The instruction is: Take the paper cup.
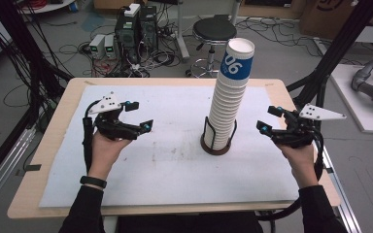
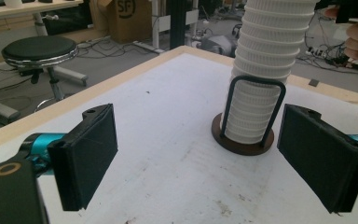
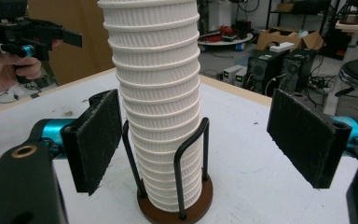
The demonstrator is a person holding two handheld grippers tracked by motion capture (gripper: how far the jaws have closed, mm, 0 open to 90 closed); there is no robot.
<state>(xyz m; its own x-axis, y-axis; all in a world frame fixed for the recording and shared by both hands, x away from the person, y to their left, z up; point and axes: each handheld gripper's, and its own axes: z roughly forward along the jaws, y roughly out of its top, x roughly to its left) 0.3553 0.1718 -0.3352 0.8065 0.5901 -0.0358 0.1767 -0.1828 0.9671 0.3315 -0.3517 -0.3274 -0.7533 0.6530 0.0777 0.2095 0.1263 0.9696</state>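
high view overhead, looks forward-down; both gripper views sit low, close, cup stack (image 2: 263, 70) ahead between own jaws.

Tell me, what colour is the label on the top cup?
Blue with white numbers, on the top cup; it shows best in the high view.

Laboratory setting: black desktop computer towers (image 1: 136, 29) and tangled black cables (image 1: 73, 51) on grey floor beyond the table's far edge.

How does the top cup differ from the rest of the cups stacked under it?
The top cup has a blue band with white digits; the cups below look plain white. The top cup's whole side shows, while each lower cup shows little more than its ribbed rim. All sit upside down in one stack on the wire holder.
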